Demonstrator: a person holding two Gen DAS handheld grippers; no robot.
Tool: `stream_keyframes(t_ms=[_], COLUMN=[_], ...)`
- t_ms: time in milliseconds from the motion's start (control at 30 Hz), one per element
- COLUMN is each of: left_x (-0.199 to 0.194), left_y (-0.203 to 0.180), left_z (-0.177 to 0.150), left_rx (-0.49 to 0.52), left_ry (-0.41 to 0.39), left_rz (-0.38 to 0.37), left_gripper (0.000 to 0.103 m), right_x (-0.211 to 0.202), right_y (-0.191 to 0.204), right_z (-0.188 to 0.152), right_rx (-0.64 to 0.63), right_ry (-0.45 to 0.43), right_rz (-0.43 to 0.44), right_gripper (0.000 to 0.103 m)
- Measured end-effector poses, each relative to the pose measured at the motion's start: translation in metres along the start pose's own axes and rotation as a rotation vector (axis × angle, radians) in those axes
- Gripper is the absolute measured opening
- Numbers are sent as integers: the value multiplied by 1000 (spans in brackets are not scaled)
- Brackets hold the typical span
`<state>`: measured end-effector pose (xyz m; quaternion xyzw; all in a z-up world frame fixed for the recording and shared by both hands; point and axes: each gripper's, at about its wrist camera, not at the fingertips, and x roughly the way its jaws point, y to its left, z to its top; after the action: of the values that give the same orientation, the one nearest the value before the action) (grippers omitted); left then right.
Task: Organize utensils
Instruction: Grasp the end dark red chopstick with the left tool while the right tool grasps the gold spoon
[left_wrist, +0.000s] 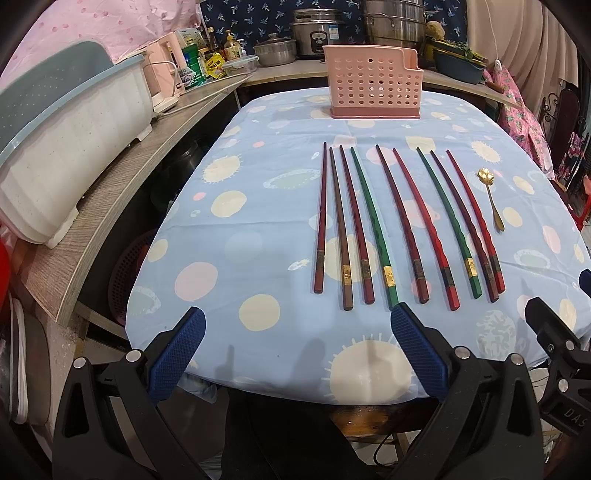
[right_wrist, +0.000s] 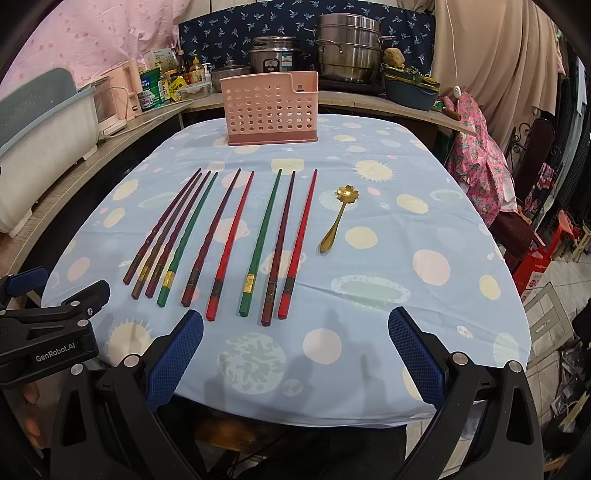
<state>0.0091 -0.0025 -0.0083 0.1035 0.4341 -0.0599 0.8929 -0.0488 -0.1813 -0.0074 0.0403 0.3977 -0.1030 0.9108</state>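
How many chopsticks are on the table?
9, side by side on the tablecloth before the pink basket: four at left, two in the middle, three near the gold spoon. None hidden.

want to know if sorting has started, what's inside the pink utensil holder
Nothing shows above the rim of the pink utensil holder, and only dark shows through its holes. Its floor is hidden by the walls. All chopsticks and the gold spoon lie on the tablecloth.

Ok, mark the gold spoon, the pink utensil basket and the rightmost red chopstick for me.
gold spoon (right_wrist: 334, 225): right wrist view, mid handle.
pink utensil basket (right_wrist: 271, 110): right wrist view, perforated front wall.
rightmost red chopstick (right_wrist: 301, 240): right wrist view, middle of the shaft.
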Motion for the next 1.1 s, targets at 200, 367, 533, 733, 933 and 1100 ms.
stream_keyframes(t_ms=[200,367,533,733,933,1100], left_x=[0,1,13,32,52,68], left_y=[-1,0,17,30,30,33], left_z=[0,1,3,4,8,13], left_rx=[-1,-17,-77,-104,-99,-127], left_ry=[2,-1,24,33,46,76], left_rz=[-4,-14,-28,-25,-23,-58], left_gripper=[96,96,96,96,86,78], right_x=[0,0,6,13,22,31], right_y=[0,-2,-8,-15,-21,-23], right_z=[0,0,-1,0,3,10], right_rx=[2,7,23,45,61,65], right_ry=[-1,-10,-3,-1,7,12], right_rz=[0,4,4,6,11,21], right_gripper=[96,96,96,96,87,81])
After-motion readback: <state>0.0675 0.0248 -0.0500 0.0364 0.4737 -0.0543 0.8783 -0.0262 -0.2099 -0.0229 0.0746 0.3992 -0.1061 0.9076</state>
